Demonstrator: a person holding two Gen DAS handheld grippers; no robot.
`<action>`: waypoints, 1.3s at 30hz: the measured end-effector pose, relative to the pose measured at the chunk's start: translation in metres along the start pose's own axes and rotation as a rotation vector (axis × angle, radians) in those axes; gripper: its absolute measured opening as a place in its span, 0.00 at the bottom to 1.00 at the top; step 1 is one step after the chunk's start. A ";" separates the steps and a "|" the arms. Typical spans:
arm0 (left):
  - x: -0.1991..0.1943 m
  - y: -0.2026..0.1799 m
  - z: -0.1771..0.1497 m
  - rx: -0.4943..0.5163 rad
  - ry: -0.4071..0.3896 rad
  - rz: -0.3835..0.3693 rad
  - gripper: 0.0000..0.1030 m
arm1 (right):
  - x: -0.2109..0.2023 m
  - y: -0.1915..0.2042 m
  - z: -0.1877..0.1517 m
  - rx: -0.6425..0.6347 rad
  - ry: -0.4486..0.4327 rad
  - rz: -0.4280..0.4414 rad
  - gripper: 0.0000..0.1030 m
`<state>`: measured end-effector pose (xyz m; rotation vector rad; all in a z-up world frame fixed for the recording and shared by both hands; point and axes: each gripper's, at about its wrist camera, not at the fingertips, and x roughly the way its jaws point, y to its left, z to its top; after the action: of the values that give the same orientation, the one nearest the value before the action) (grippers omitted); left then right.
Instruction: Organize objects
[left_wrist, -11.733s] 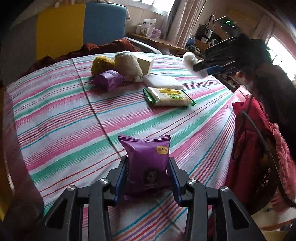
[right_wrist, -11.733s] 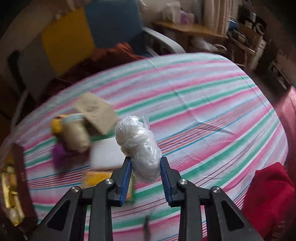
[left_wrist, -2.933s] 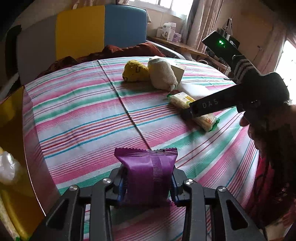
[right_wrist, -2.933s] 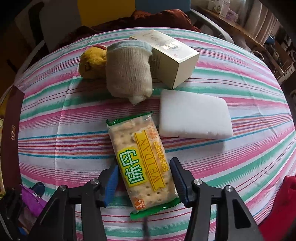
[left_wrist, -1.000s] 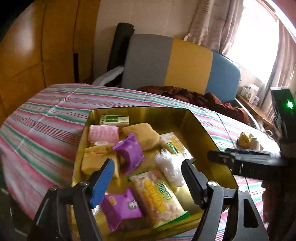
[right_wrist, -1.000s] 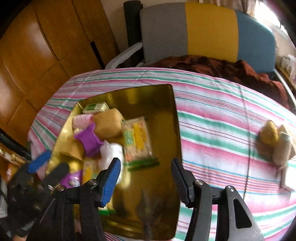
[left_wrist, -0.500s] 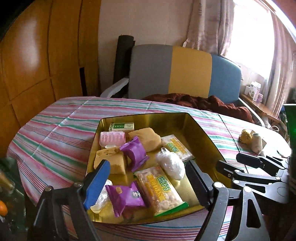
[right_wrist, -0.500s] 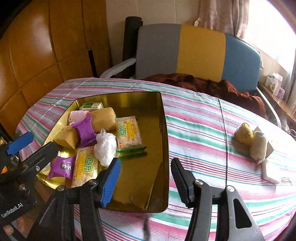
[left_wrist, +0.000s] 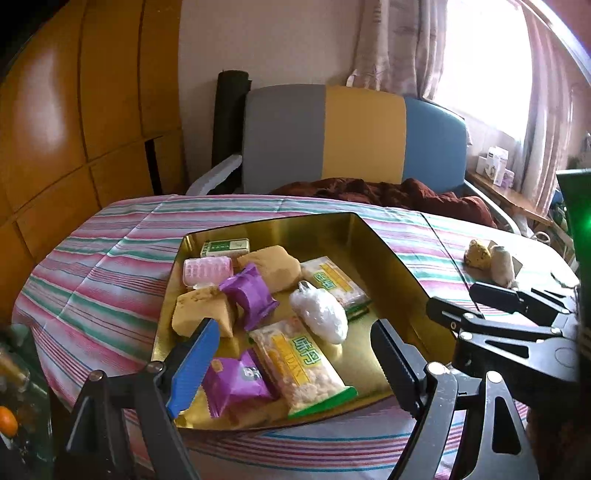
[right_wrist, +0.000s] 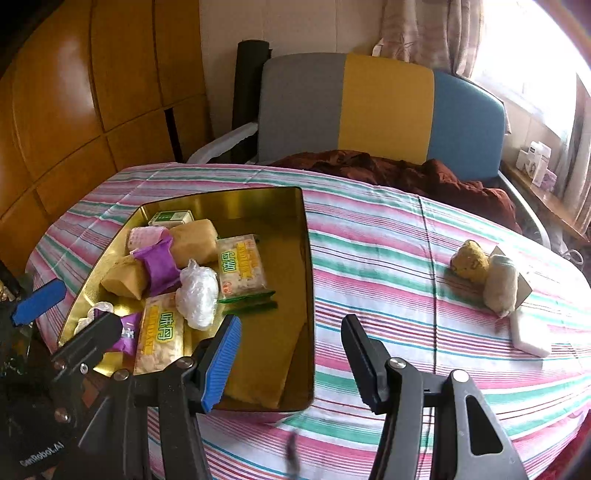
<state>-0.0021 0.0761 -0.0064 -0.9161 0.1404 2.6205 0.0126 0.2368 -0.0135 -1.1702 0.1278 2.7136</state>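
Observation:
A gold tray (left_wrist: 391, 258) (right_wrist: 291, 369) sits on the striped table. It holds two purple snack packs (left_wrist: 249, 295) (right_wrist: 157, 264), two cracker packs (left_wrist: 301, 365) (right_wrist: 240, 266), a white plastic bundle (left_wrist: 319, 312) (right_wrist: 195, 290), tan blocks, a pink item and a green box. My left gripper (left_wrist: 295, 365) is open and empty above the tray's near edge. My right gripper (right_wrist: 291, 354) is open and empty over the tray's right corner. A yellow toy (right_wrist: 469, 262), a rolled sock (right_wrist: 498, 284), a box and a white sponge (right_wrist: 528, 336) lie on the table at the right.
A grey, yellow and blue chair (right_wrist: 384, 110) with a dark red cloth (right_wrist: 399, 173) stands behind the table. Wooden panels (left_wrist: 74, 110) fill the left. The right gripper shows in the left wrist view (left_wrist: 517, 325).
Both grippers have drawn back a little from the tray, staying open. The tray's contents have not moved.

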 end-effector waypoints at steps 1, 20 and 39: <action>0.000 -0.002 -0.001 0.006 0.002 -0.002 0.82 | 0.000 -0.001 0.000 0.002 0.001 -0.003 0.56; 0.003 -0.035 -0.006 0.132 0.012 0.013 0.84 | 0.004 -0.043 -0.015 0.071 0.035 -0.036 0.56; 0.001 -0.069 -0.002 0.270 -0.017 0.027 0.85 | -0.002 -0.148 -0.017 0.214 0.092 -0.131 0.56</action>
<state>0.0243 0.1402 -0.0068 -0.8020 0.4921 2.5506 0.0565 0.3791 -0.0248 -1.1953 0.3329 2.4628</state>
